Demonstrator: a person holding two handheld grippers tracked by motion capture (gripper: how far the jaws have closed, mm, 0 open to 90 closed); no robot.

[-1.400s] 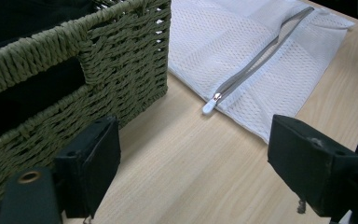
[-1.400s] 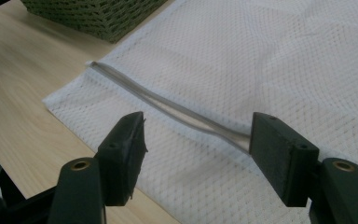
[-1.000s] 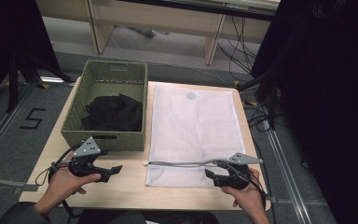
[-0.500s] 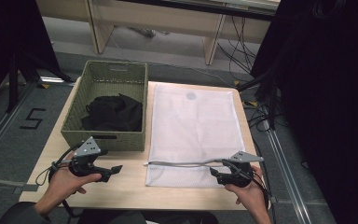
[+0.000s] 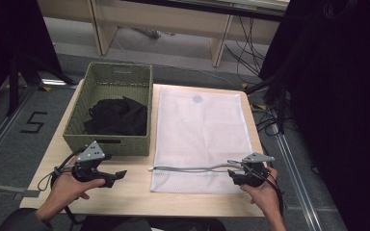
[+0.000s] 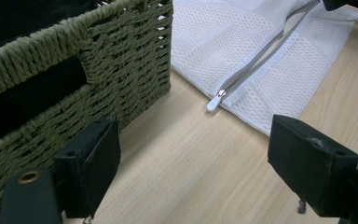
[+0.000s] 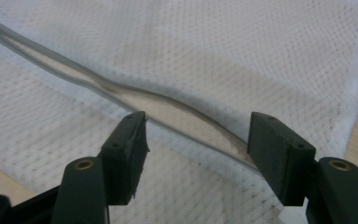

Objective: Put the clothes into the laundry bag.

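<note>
A white mesh laundry bag lies flat on the wooden table, its grey zipper running along the near edge. My right gripper is at the zipper's right end. In the right gripper view it is open, and the zipper bulges up between the jaws. My left gripper rests open on the table in front of a green woven basket. The left gripper view has it empty, with the white zipper pull ahead. A black garment lies in the basket.
The basket wall stands close to my left gripper's left jaw. Bare table lies between the two hands. The table's near edge is just below both hands. Cables and desk legs stand on the floor beyond the table.
My right gripper has edged a little to the right along the zipper's end. The left gripper, bag and basket have not moved.
</note>
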